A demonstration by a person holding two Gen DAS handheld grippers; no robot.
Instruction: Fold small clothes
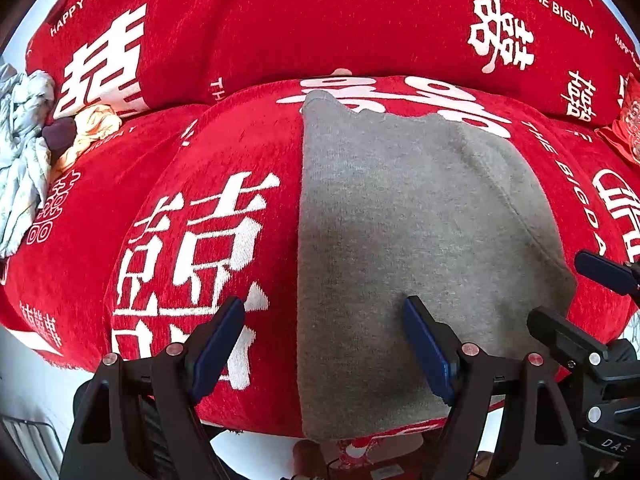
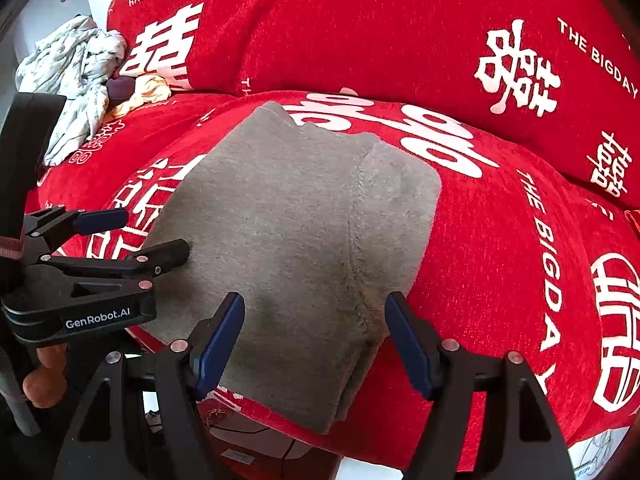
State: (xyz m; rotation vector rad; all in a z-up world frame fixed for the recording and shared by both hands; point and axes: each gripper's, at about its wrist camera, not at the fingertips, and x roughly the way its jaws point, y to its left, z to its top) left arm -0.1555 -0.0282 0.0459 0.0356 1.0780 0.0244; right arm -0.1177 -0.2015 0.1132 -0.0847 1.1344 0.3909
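On left gripper (image 2: 132, 236), "GenRobot.AI"; sofa cover (image 2: 480, 240), "THE BIGDAY".

Red sofa seat (image 1: 240, 152) lies bare left and right of the grey garment (image 1: 400, 240); a heap of crumpled clothes (image 1: 24, 160) blocks its far left end.

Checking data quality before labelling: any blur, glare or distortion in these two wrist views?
Left wrist: sharp centre, strong fisheye bowing of the red sofa cover, dark vignette corners, no glare on the grey garment. Right wrist: same bowing, garment seam crisp, soft daylight, faint shadow near the left hand-held gripper.
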